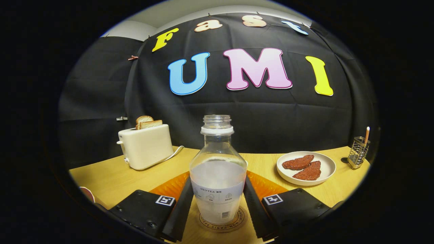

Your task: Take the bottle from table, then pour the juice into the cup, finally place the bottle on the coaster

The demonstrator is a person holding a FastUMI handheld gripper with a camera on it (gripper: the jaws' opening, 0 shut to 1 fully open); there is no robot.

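The bottle stands upright on the coaster on the bench, right between the fingers of the tool. They look spread just off its sides, though I can't be sure there's no contact. It has no cap, so snagging it while backing out could tip it and spill. The label reads "HEYTEA", and the coaster rim says something like "PARIS".

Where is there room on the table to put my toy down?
Bare table lies in front of the toaster, and between the bottle and the plate. It's crowded at the gripper: its fingers flank the bottle, which stands on the coaster.
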